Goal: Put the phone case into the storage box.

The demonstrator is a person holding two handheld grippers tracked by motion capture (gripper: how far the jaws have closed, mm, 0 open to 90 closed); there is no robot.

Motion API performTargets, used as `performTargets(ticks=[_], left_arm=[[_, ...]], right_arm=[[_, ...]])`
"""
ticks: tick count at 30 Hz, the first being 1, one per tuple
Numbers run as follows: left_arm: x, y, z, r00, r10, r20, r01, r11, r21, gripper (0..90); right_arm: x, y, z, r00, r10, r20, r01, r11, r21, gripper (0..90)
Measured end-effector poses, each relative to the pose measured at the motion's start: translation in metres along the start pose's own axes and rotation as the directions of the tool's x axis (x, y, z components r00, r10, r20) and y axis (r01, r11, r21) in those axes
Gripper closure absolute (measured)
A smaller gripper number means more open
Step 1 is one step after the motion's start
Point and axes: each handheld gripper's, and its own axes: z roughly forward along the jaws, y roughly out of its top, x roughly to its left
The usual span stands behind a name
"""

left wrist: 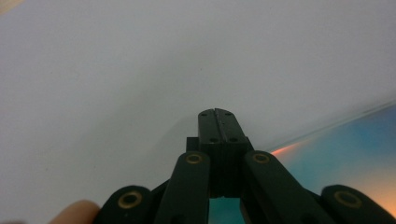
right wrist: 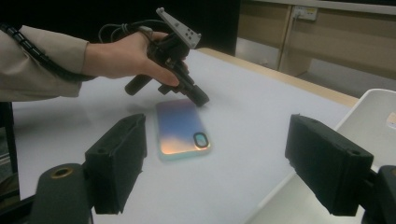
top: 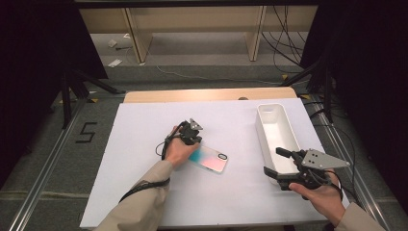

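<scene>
The phone (top: 209, 159) lay flat at mid-frame on the worktop (top: 144, 125), judged thin, rigid, slippery, best gripped by its long edges; left tool (top: 192, 136) closed empty at its corner, right tool (top: 279, 166) open, empty.

Phone (top: 210, 159) partly covered by the left hand (top: 179, 150) — near end unseen. White bin (right wrist: 373, 116) cut off at the frame edge. Touching the phone or not — cannot tell.
</scene>
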Motion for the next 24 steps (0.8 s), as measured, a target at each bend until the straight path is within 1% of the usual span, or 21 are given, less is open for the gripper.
performTargets(ticks=[2, 7, 9, 10, 13, 22, 24], left_arm=[[0.000, 0.001, -0.001, 1.0000, 0.005, 0.008, -0.005, 0.9999, 0.014, 89.7], [0.001, 0.000, -0.003, 0.9999, 0.004, 0.015, -0.004, 0.9996, 0.027, 89.7], [0.001, 0.001, -0.004, 0.9997, 0.020, 0.017, -0.020, 0.9989, 0.043, 89.7], [0.001, 0.001, -0.004, 0.9997, 0.020, 0.017, -0.020, 0.9989, 0.043, 89.7], [-0.002, 0.000, -0.008, 0.9993, 0.032, 0.019, -0.033, 0.9973, 0.066, 89.7], [-0.002, -0.007, -0.018, 0.9989, 0.033, 0.034, -0.037, 0.9939, 0.104, 89.7], [-0.002, -0.011, -0.023, 0.9984, 0.034, 0.046, -0.039, 0.9924, 0.117, 89.7]], right_arm=[[0.000, 0.000, 0.000, 1.0000, -0.003, 0.003, 0.003, 1.000, 0.002, 21.5], [0.000, 0.000, 0.000, 1.0000, 0.000, 0.001, 0.000, 1.000, 0.005, 21.5], [0.000, 0.000, 0.000, 1.0000, 0.000, -0.001, 0.000, 1.000, 0.006, 21.6], [0.000, 0.000, 0.000, 1.0000, -0.001, 0.000, 0.001, 1.000, 0.004, 21.5], [0.000, 0.000, 0.000, 1.0000, -0.001, 0.001, 0.001, 1.000, 0.002, 21.6], [0.000, 0.000, 0.000, 1.0000, -0.001, -0.001, 0.001, 1.000, 0.003, 21.6], [0.001, 0.000, 0.000, 1.0000, 0.002, -0.003, -0.002, 1.000, 0.003, 21.6]])
